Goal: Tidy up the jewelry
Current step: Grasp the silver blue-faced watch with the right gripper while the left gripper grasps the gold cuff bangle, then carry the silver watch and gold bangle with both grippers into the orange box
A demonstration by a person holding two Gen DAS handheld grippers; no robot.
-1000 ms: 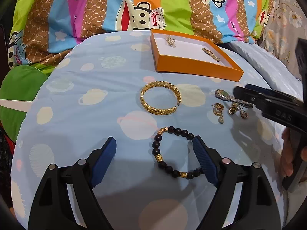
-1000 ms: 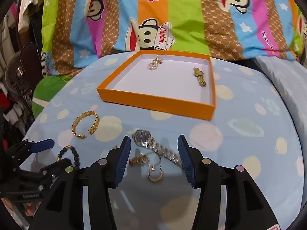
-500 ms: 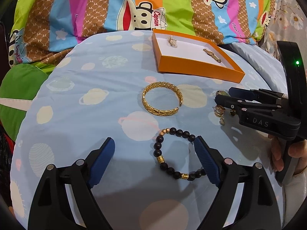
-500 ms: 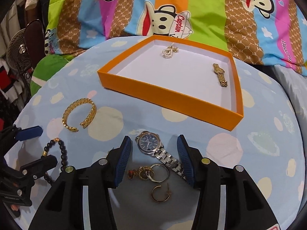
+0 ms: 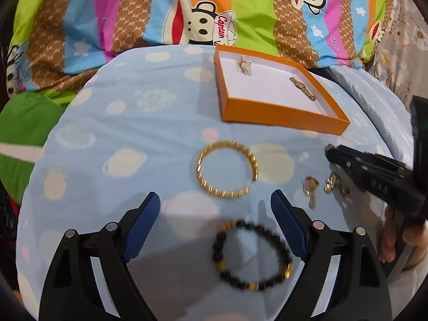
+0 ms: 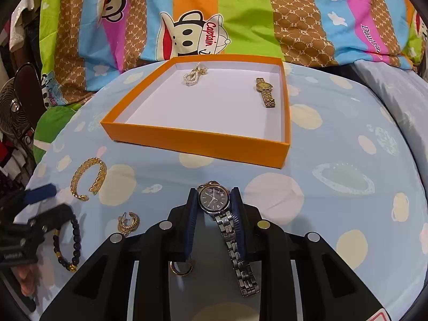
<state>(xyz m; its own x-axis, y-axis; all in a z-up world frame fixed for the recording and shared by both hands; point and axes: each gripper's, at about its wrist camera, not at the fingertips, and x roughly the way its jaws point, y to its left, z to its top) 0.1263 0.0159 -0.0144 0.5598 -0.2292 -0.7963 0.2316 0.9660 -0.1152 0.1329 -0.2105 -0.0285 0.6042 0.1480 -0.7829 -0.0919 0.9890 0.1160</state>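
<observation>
Item count, as we read both views

We count two watches: a silver watch (image 6: 214, 200) on the bed and a gold watch (image 6: 264, 92) in the one orange box (image 6: 198, 141). We count two bracelets: a gold bangle (image 5: 227, 172) and a black bead bracelet (image 5: 251, 256). One pearl piece (image 6: 194, 75) lies in the box. Gold earrings (image 5: 325, 187) number at least three; overlap prevents an exact count.

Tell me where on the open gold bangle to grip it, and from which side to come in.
Grip the gold bangle across its closed band, on the arc away from the gap. It lies flat on the blue sheet, so come from above with one finger inside the ring and one outside. Its opening faces the earrings; there the ends would probably flex or slip. The left gripper is open just in front of it.
</observation>
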